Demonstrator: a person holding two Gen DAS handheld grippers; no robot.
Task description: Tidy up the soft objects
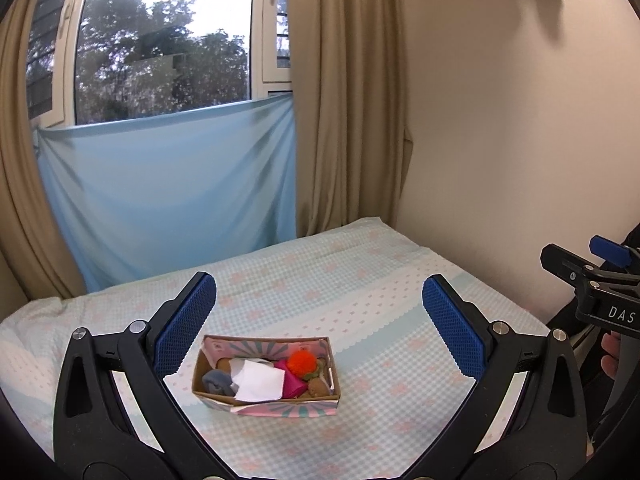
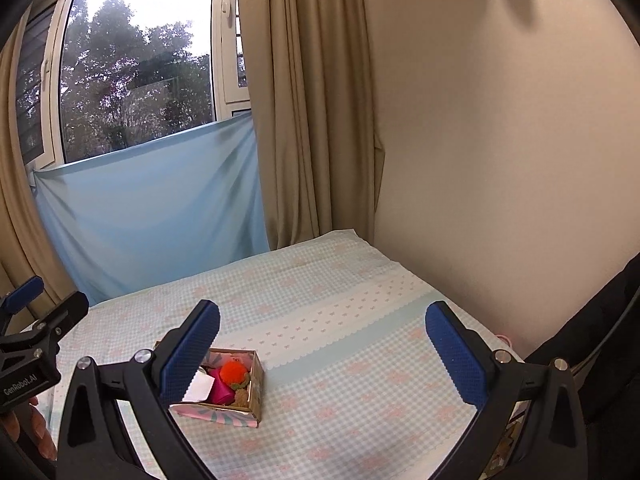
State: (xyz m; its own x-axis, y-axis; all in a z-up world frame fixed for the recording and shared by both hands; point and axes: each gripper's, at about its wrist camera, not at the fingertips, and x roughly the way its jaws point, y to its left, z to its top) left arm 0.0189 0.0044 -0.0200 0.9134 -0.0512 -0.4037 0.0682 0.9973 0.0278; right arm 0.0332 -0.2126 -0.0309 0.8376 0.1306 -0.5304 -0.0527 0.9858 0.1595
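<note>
A small patterned cardboard box (image 1: 280,407) sits on the checked bedsheet (image 1: 360,280). It holds an orange pompom (image 1: 300,362), a white cloth (image 1: 256,384), a pink piece (image 1: 294,386), a grey piece (image 1: 218,382) and a brown plush (image 1: 318,390). My left gripper (image 1: 319,300) is open and empty, held above and behind the box. In the right wrist view the box (image 2: 256,390) lies lower left, partly hidden by my left finger (image 2: 192,352). My right gripper (image 2: 322,328) is open and empty, to the right of the box.
A wall (image 1: 520,120) runs along the bed's right side. Beige curtains (image 1: 344,100), a window and a hanging blue cloth (image 1: 168,192) stand behind the bed. The right gripper's body (image 1: 600,292) shows at the right edge of the left wrist view.
</note>
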